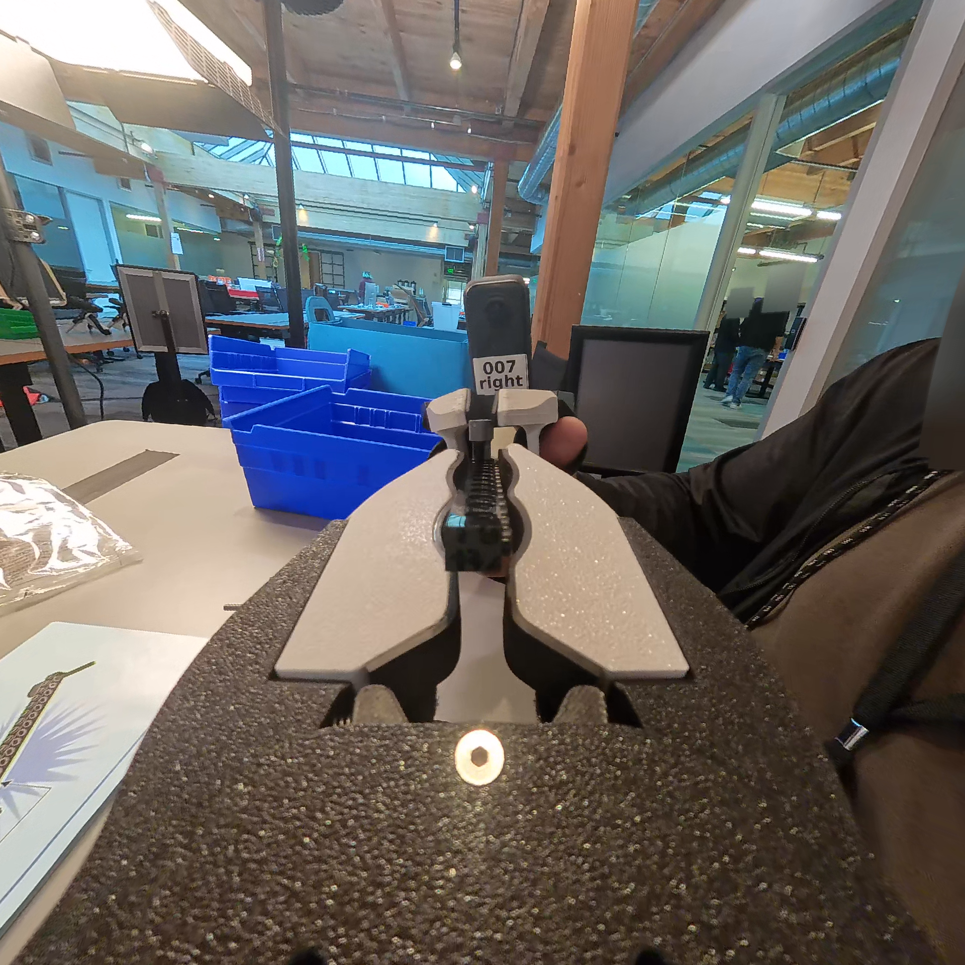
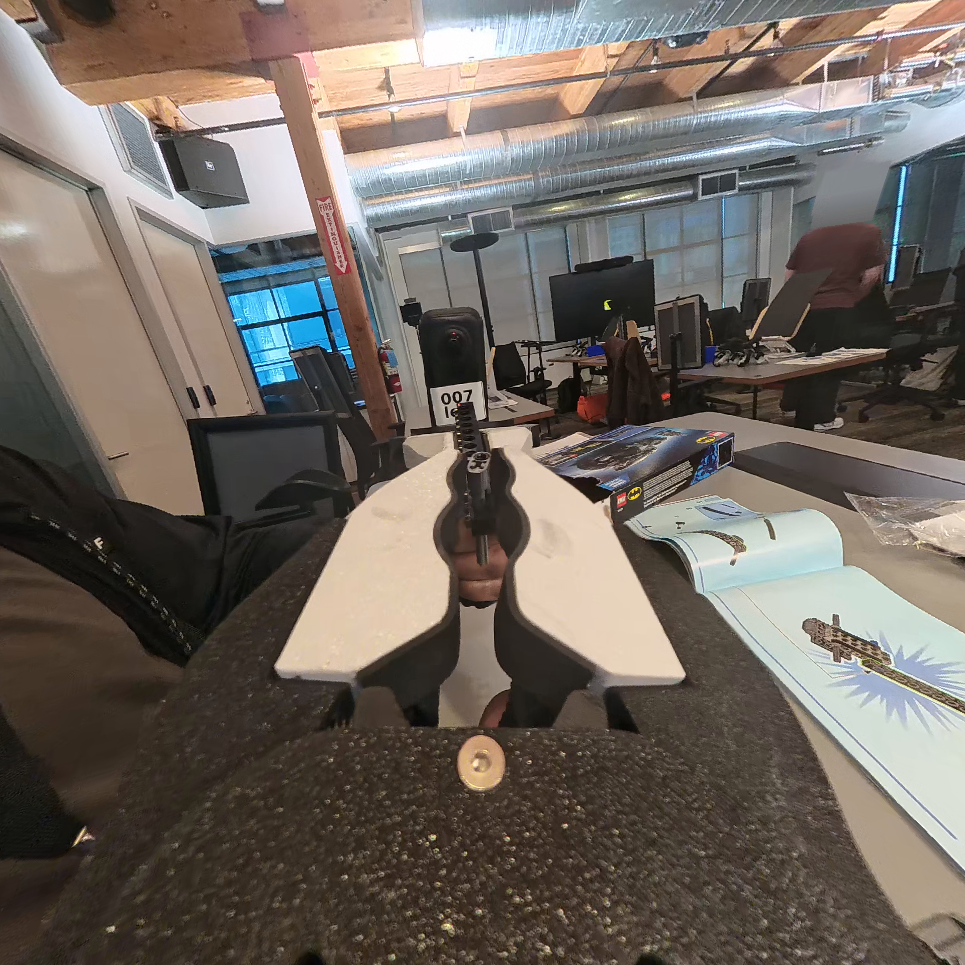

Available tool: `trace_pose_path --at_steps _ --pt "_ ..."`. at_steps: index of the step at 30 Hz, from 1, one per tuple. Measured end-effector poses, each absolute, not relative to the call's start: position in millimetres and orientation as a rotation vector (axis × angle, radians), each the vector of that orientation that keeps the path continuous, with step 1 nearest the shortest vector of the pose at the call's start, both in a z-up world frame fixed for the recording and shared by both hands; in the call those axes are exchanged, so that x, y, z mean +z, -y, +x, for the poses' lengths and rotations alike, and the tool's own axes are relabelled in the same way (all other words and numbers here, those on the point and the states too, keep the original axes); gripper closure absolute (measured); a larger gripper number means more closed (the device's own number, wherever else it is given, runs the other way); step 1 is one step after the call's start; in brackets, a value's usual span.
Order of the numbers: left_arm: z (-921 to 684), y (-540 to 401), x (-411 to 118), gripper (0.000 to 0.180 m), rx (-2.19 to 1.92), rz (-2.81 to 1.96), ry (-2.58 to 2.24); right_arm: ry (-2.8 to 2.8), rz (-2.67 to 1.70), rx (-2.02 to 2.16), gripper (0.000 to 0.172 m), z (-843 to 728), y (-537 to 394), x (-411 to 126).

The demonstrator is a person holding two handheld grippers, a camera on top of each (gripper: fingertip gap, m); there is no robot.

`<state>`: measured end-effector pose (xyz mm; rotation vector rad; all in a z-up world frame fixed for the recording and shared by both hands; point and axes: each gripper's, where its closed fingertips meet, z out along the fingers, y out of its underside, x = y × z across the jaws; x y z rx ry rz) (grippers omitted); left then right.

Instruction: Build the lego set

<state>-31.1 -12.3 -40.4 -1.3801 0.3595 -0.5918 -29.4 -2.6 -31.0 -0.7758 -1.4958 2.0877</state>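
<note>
We read nothing out. A white label with black print sits on the camera over the right tool, and a similar label over the left tool. A red sign runs down the wooden post. A printed dark box with logos lies on the bench.

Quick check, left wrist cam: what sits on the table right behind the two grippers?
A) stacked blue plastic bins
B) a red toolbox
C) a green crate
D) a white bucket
A: stacked blue plastic bins stand on the grey table just behind the left gripper, which clamps a black studded beam.
</note>
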Motion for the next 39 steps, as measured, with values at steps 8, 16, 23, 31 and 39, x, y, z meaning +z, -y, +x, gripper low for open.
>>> trace_pose_path --at_steps 8,16,23,31,39 --pt "-30 14 -40 0.169 -0.641 -1.371 -0.356 1.528 -0.783 2.155 0.164 -26 6 -32" --pt "-31 15 -37 0.169 -0.708 -1.336 -0.321 1.533 -0.783 2.138 0.161 -27 6 -32" --pt "-47 13 -28 0.169 -0.797 -1.271 -0.174 1.433 -0.621 1.680 0.132 -30 -10 -25" --pt "-57 11 -38 0.169 -0.930 -1.403 -0.064 1.469 -0.298 0.938 0.123 -35 0 -42" --pt "-44 11 -45 0.169 -0.963 -1.465 -0.122 1.498 -0.190 0.829 0.126 -31 3 -50"
